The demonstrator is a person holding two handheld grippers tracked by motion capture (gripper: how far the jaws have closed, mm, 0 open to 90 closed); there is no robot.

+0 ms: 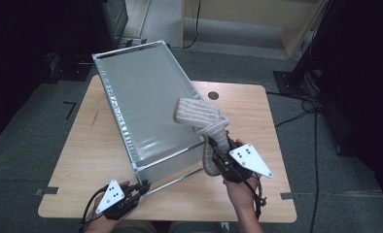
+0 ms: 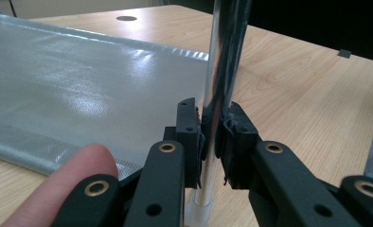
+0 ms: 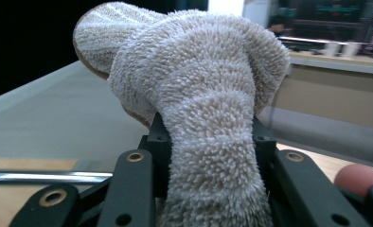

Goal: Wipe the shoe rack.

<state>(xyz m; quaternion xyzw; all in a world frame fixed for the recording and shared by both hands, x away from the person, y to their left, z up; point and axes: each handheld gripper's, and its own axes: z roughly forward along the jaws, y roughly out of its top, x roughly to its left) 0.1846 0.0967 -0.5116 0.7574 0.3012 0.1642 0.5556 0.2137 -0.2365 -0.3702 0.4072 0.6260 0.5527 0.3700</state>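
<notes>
A chrome-framed rack with a grey mesh panel (image 1: 141, 97) lies tilted across the wooden table (image 1: 257, 121). At its near corner my left gripper (image 1: 142, 187) is shut on one upright chrome tube (image 2: 222, 56) of the frame; in the left gripper view the pads of that gripper (image 2: 213, 127) press on the tube from both sides, with the mesh panel (image 2: 80, 85) behind. My right gripper (image 1: 218, 156) is shut on a beige terry towel (image 1: 199, 116) and holds it up over the rack's near right edge. The towel (image 3: 199, 71) bulges out above the right gripper (image 3: 208, 137).
A round cable hole (image 1: 213, 96) sits in the table's far side. Bare wood lies to the left (image 1: 87, 145) and right of the rack. Cables (image 1: 306, 107) run over the carpet on the right, and dark furniture stands at both sides.
</notes>
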